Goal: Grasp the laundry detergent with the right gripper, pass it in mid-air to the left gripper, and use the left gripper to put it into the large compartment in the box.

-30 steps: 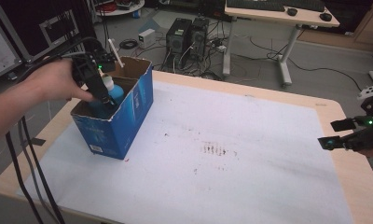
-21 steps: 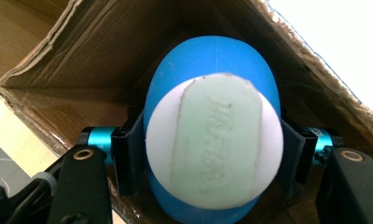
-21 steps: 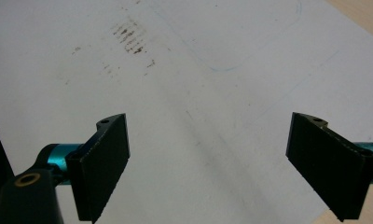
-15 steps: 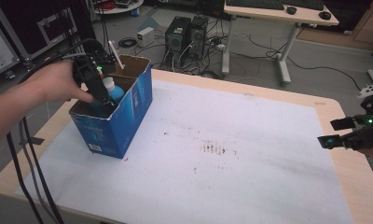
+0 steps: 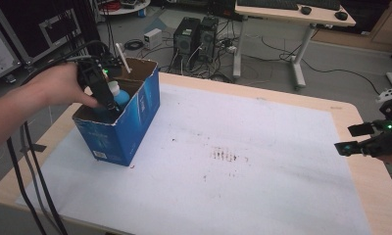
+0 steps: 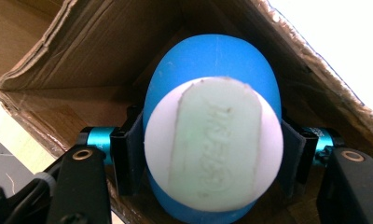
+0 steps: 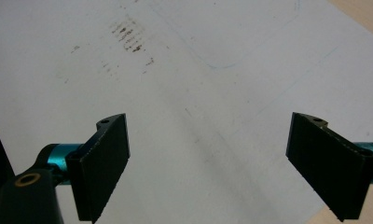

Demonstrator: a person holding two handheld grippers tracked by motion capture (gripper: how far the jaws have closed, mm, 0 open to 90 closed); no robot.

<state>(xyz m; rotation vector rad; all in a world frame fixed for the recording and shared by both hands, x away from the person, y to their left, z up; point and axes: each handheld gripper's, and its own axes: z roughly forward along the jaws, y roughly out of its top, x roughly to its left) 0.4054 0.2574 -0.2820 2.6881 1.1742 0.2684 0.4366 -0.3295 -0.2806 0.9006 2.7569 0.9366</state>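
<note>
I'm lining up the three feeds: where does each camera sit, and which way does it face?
High view: above the person's side, facing forward and down on the table; forearm and both grippers show.
Left gripper view: rides the left gripper, looking into the cardboard box at the blue bottle it clamps.
Right gripper view: rides the open right gripper, facing the white sheet.
Shared: the sheet's brown stains.

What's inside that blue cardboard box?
Inside the blue cardboard box is a blue bottle with a white cap, clamped by the left tongs. Bare brown cardboard walls show around it. The box floor under the bottle is hidden.
</note>
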